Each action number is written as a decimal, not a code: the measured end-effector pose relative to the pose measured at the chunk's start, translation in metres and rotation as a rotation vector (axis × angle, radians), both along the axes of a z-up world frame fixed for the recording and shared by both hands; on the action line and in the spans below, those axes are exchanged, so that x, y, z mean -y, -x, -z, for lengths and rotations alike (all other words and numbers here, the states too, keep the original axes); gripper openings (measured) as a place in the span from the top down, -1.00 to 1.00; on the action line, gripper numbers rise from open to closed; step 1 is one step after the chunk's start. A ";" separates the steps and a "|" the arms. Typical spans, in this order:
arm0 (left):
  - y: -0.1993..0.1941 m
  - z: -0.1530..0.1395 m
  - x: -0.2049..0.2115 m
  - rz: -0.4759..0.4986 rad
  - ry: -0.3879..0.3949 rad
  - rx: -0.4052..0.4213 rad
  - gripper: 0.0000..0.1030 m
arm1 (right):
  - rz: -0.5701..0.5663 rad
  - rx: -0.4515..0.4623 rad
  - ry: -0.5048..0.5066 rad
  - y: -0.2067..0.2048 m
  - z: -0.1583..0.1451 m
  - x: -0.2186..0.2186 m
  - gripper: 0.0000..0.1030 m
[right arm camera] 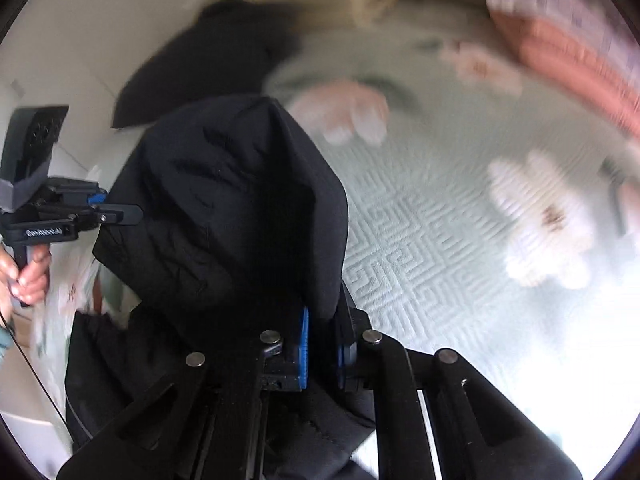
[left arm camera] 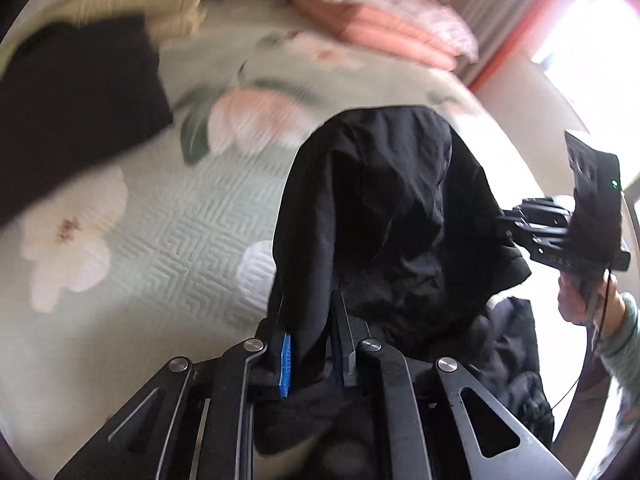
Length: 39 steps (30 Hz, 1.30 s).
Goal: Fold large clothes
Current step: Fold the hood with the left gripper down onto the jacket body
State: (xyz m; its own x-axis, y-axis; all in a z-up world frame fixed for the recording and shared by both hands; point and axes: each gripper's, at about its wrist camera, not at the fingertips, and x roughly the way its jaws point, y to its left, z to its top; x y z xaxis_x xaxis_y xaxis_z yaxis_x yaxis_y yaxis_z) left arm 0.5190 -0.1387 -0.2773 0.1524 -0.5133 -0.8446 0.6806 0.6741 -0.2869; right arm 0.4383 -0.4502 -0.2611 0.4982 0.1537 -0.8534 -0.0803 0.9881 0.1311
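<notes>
Two blue-padded fingers of the left gripper (left arm camera: 310, 354) pinch a fold of the black garment (left arm camera: 384, 216), a thin, crinkled fabric that rises in a hood-like hump above the bed. In the left wrist view the bedspread (left arm camera: 172, 240) is pale green, quilted in a maze pattern and printed with large pink and white flowers. A folded black cloth (left arm camera: 72, 100) lies toward its far left corner beside stacked beige bedding (left arm camera: 160, 0); coral pillows (left arm camera: 384, 28) sit along the far edge. A bright window (left arm camera: 588, 28) glows beyond.

In the right wrist view the right gripper (right arm camera: 322, 350) likewise clamps the black garment (right arm camera: 240, 200) between blue pads. The blurred bedspread (right arm camera: 420, 248) spreads rightward, with the coral pillows (right arm camera: 568, 56) at its far right corner. The left gripper (right arm camera: 120, 213) appears at the garment's left edge.
</notes>
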 end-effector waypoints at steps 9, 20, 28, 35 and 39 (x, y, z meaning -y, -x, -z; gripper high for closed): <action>0.154 -0.097 -0.052 0.061 0.030 0.188 0.72 | 0.017 0.166 0.121 0.156 -0.089 -0.063 0.75; 0.326 -0.040 -0.109 0.143 -0.177 0.064 0.63 | -0.053 0.065 0.243 0.322 -0.074 -0.144 0.73; 0.364 0.028 -0.157 0.030 -0.318 -0.127 0.65 | -0.012 -0.186 0.226 0.370 -0.017 -0.129 0.67; 0.338 -0.087 -0.130 -0.004 -0.132 0.058 0.11 | -0.008 0.006 0.089 0.345 -0.108 -0.145 -0.12; 0.320 -0.120 -0.090 0.000 -0.037 0.119 -0.24 | -0.005 0.079 0.065 0.309 -0.128 -0.167 -0.16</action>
State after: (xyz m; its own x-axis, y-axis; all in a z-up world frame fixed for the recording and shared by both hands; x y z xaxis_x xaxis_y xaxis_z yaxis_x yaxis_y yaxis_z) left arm 0.1992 -0.0490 -0.1574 0.2524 -0.4823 -0.8388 0.7087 0.6824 -0.1791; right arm 0.1298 -0.2834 -0.1328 0.5638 0.1022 -0.8196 -0.0929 0.9939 0.0600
